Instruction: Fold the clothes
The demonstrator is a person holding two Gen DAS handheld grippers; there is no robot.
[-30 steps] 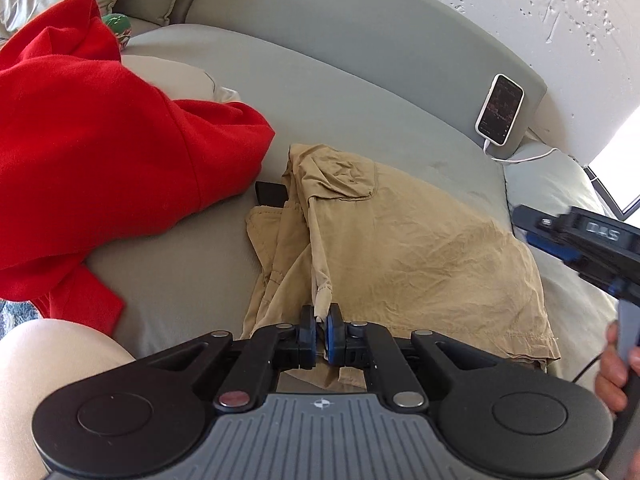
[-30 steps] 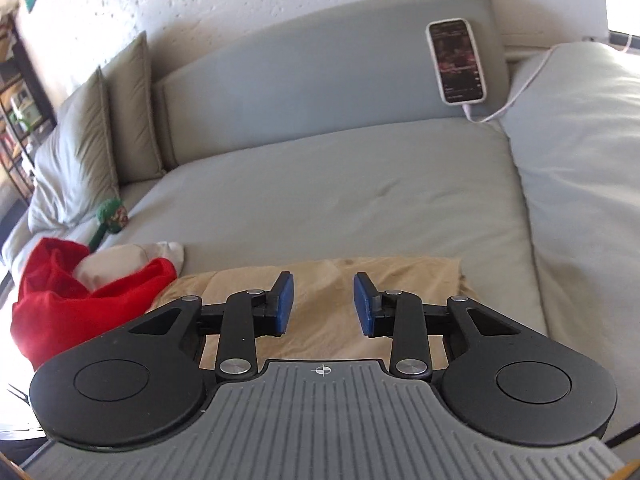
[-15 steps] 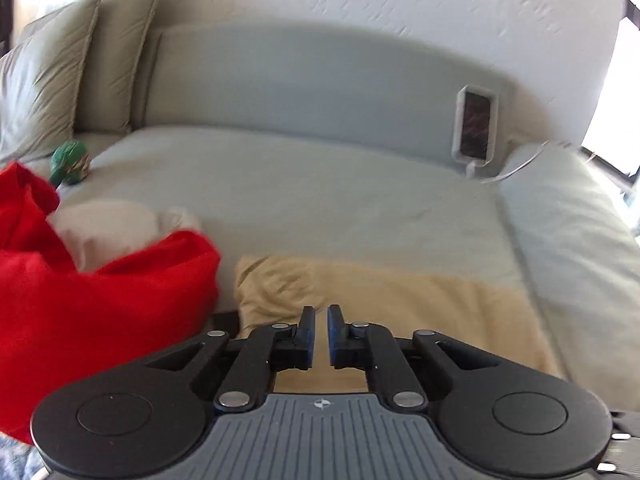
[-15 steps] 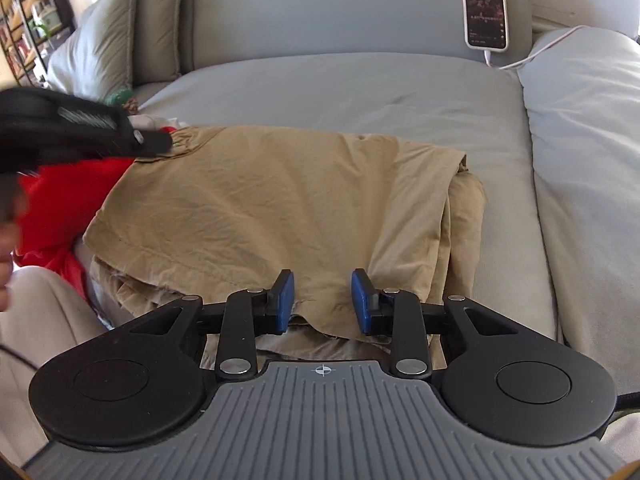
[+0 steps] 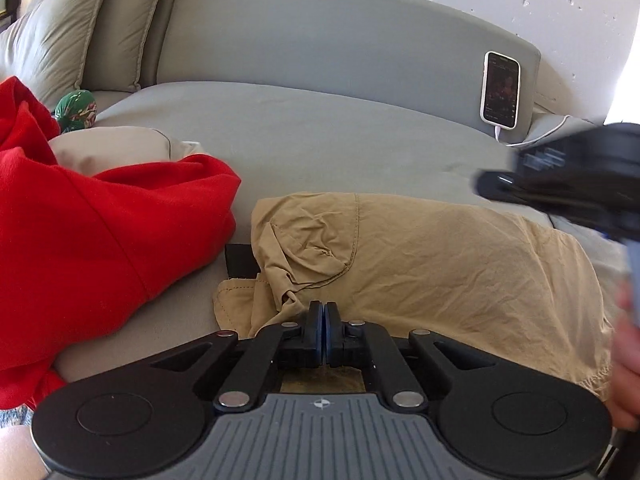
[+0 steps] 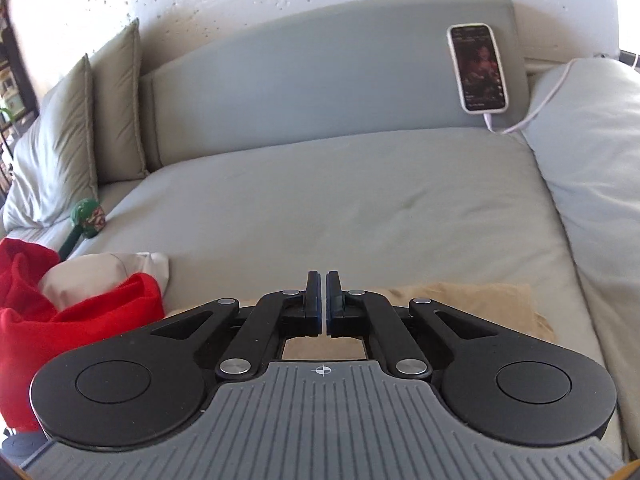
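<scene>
Folded tan shorts (image 5: pixel 440 264) lie on the grey sofa seat (image 5: pixel 320 136), a pocket flap showing at their left end. My left gripper (image 5: pixel 324 312) is shut with nothing between its pads, just above the shorts' near edge. My right gripper (image 6: pixel 323 280) is shut and empty, raised over the shorts (image 6: pixel 460 300), which are mostly hidden under it. It shows blurred at the right in the left wrist view (image 5: pixel 568 176).
A red garment (image 5: pixel 88 232) is heaped at the left over a beige cushion (image 5: pixel 108 148). A green toy (image 5: pixel 76 108) sits behind it. A phone (image 5: pixel 501 90) on a cable leans on the backrest. Pillows (image 6: pixel 72 128) stand far left.
My left gripper has closed fully and tipped down toward the shorts. My right gripper has shut from open and lifted away from the shorts' edge.
</scene>
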